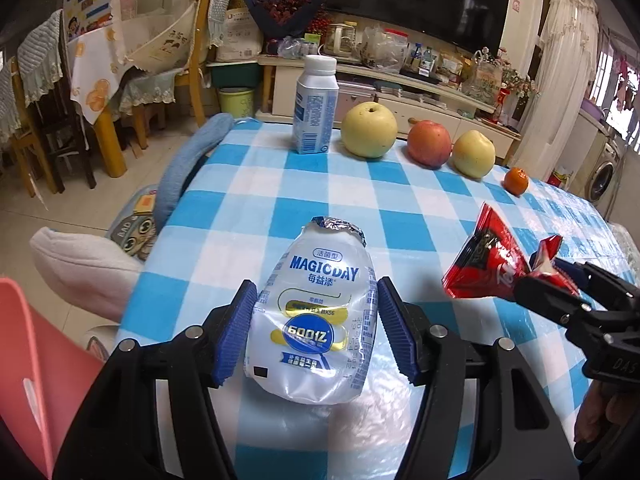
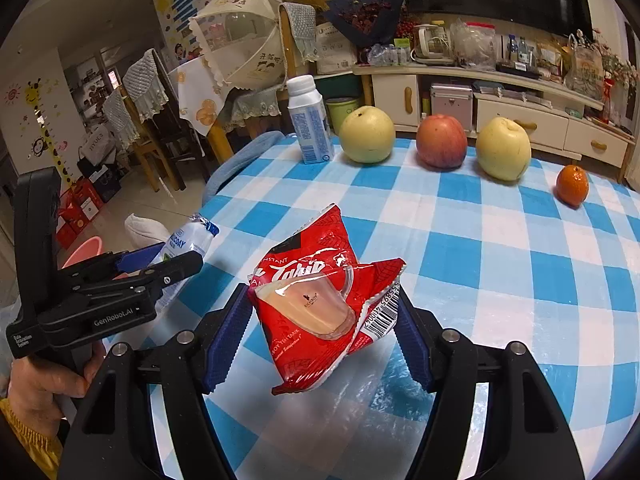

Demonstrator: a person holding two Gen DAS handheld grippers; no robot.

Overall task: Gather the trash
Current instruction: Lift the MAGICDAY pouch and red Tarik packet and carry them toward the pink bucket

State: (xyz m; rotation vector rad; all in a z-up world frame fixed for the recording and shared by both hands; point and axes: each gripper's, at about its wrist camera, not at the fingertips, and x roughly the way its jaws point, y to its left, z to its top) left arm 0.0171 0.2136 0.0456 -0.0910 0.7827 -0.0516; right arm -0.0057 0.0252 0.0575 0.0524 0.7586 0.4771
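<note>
My left gripper (image 1: 316, 328) is shut on a white MAGICDAY drink bottle (image 1: 316, 320) with a foil top, held above the blue-checked tablecloth (image 1: 400, 208). The blue pads press its two sides. My right gripper (image 2: 320, 332) is shut on a crumpled red snack wrapper (image 2: 316, 300), lifted off the table. In the left wrist view the red wrapper (image 1: 492, 264) hangs at the right in the right gripper (image 1: 544, 280). In the right wrist view the left gripper (image 2: 152, 264) shows at the left with the white bottle (image 2: 188, 244).
At the table's far side stand a white milk carton (image 1: 314, 108), two yellow pears (image 1: 370, 126) (image 1: 474, 154), a red apple (image 1: 430, 142) and a small orange (image 1: 516, 180). A pink bin rim (image 1: 24, 360) lies low left. Chairs (image 1: 56, 120) and a TV cabinet (image 1: 400, 84) stand beyond.
</note>
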